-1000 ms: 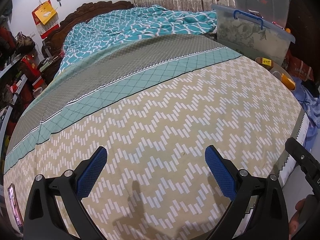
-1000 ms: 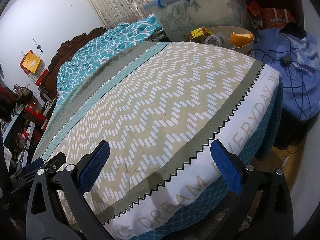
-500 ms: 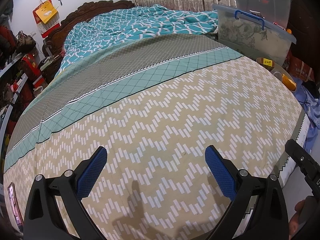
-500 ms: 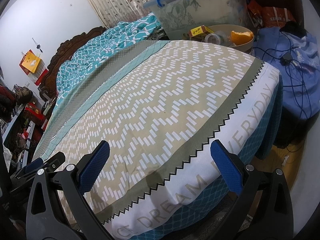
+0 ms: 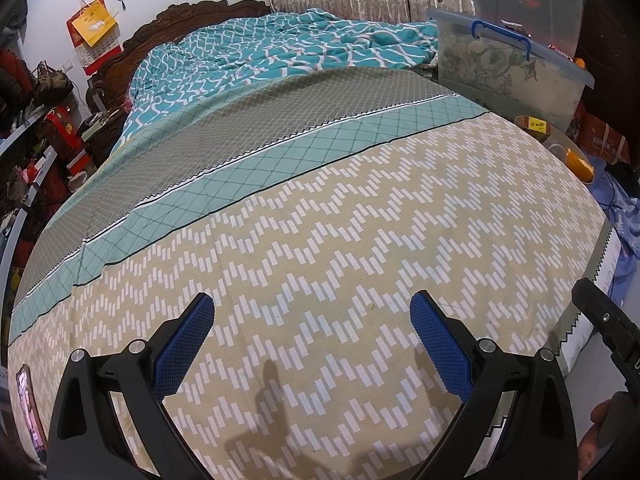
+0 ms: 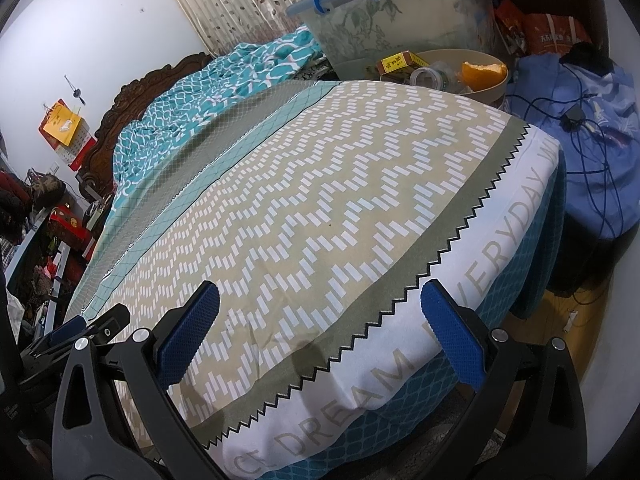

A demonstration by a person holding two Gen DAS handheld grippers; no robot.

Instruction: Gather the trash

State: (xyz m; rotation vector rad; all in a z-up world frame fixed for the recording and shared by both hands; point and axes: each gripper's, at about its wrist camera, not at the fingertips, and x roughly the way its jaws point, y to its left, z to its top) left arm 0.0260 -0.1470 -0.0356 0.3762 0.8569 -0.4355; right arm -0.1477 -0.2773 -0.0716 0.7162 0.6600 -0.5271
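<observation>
A round beige bin stands past the bed's far corner; it holds a yellow box, a clear bottle and an orange peel. In the left wrist view the bin shows at the right, partly hidden by the bed. My left gripper is open and empty over the patterned bed cover. My right gripper is open and empty above the bed's foot edge. I see no loose trash on the bed.
A crumpled teal quilt lies by the headboard. A clear lidded storage box stands behind the bin. A blue bundle with cables lies right of the bed. Cluttered shelves line the left. A phone lies at the bed's left edge.
Both grippers have risen or tilted slightly, so the bin's contents show more fully in the right wrist view. Both stay open and empty.
</observation>
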